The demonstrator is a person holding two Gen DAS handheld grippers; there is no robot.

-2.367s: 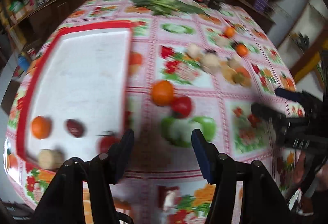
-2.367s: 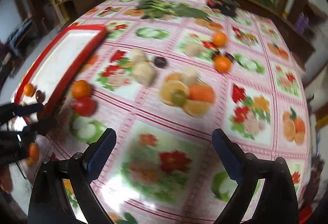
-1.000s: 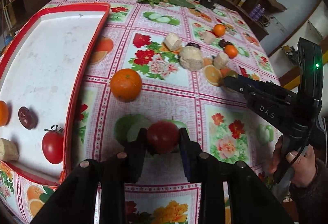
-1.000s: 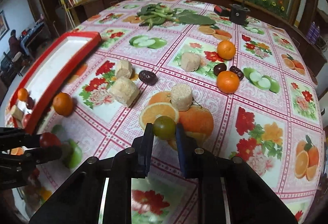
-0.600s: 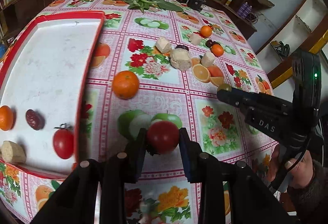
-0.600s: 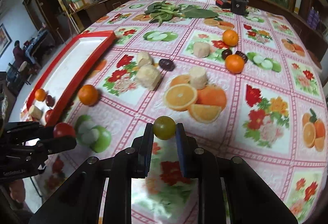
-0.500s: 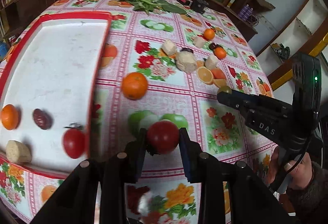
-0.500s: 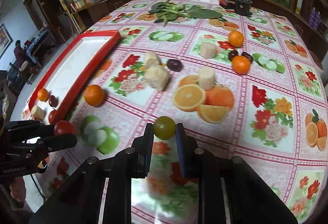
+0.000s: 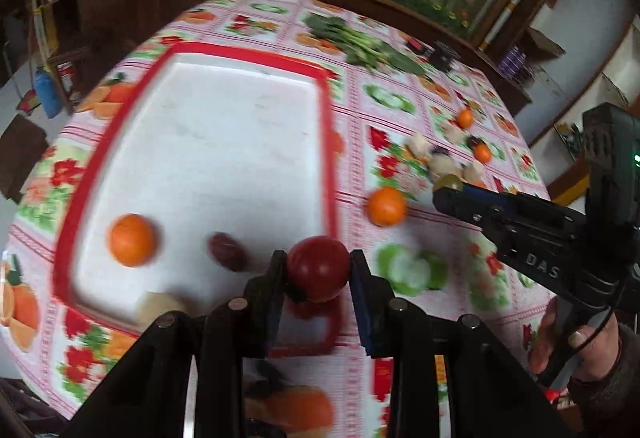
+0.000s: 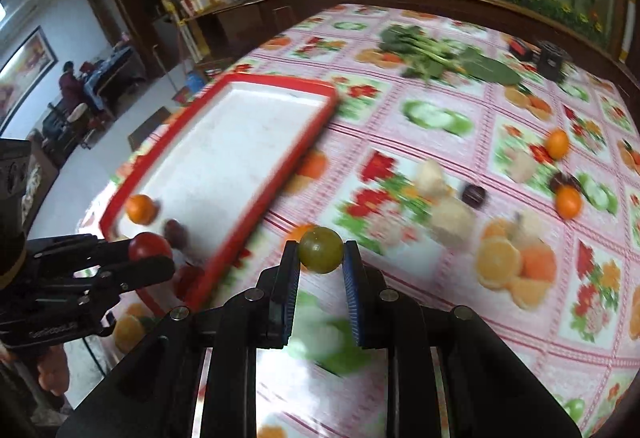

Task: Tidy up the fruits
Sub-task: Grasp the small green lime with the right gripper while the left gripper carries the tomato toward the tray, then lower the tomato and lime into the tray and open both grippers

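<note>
My left gripper (image 9: 318,272) is shut on a red tomato (image 9: 318,268) and holds it above the near right corner of the red-rimmed white tray (image 9: 326,141). On the tray lie an orange (image 9: 132,240), a dark date (image 9: 228,257) and a beige piece (image 9: 162,304). My right gripper (image 10: 320,252) is shut on a small green fruit (image 10: 321,244), held above the tablecloth right of the tray (image 10: 276,177). The left gripper with its tomato (image 10: 149,246) shows at the left of the right wrist view.
A loose orange (image 9: 386,205) lies on the fruit-print tablecloth right of the tray. Further back lie more oranges (image 10: 568,201), beige pieces (image 10: 452,215), a dark date (image 10: 474,194) and leafy greens (image 10: 436,55). A wooden sideboard edges the far side.
Both grippers have swung left toward the tray, each still holding its fruit. The left one with the tomato is now over the tray's near right corner. The view is motion-blurred.
</note>
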